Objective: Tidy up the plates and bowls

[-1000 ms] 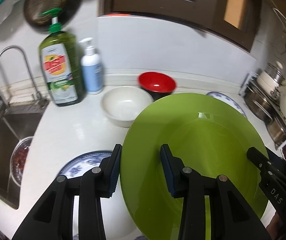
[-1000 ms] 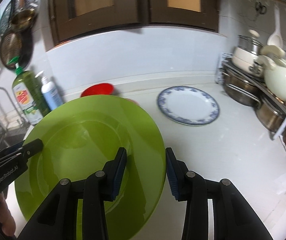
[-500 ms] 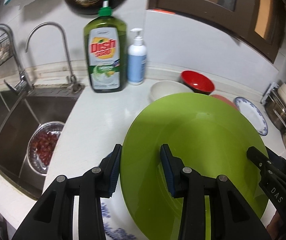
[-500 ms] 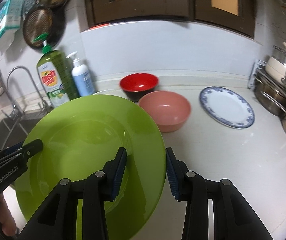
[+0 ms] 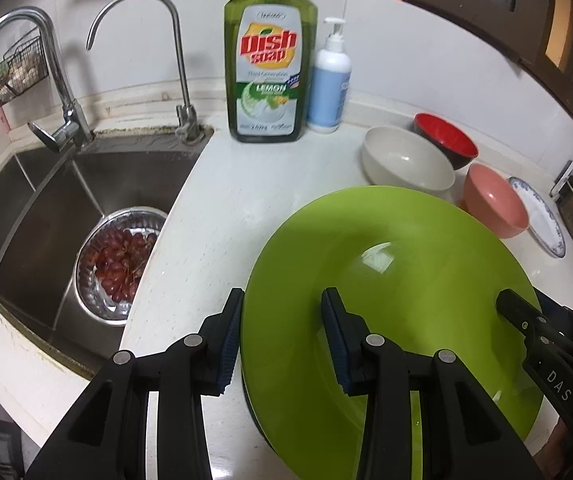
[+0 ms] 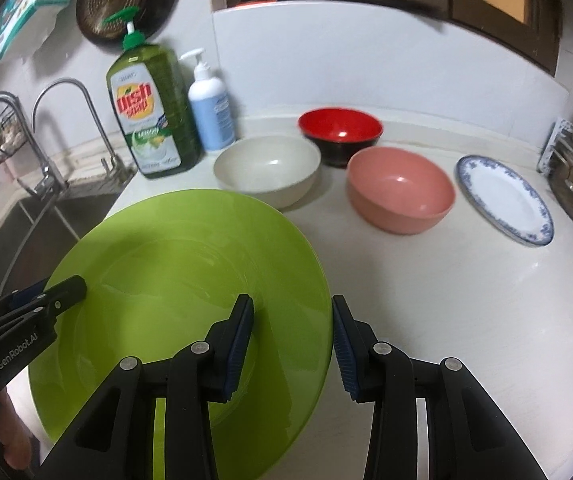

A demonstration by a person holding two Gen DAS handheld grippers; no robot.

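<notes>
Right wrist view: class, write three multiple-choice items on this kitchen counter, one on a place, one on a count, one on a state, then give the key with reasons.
1. The blue-rimmed plate lies: A) in the sink B) right of the pink bowl C) behind the soap.
2. Bowls on the counter: A) two B) three C) four.
3. The green plate is: A) flat in the sink B) held by the left gripper and right gripper C) stacked in a bowl.

Key: B, it sits past the pink bowl's right side; B, white bowl, red bowl, pink bowl; B, each gripper straddles its rim.

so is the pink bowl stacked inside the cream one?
No. The pink bowl sits apart on the counter, to the right of the cream bowl.
</notes>
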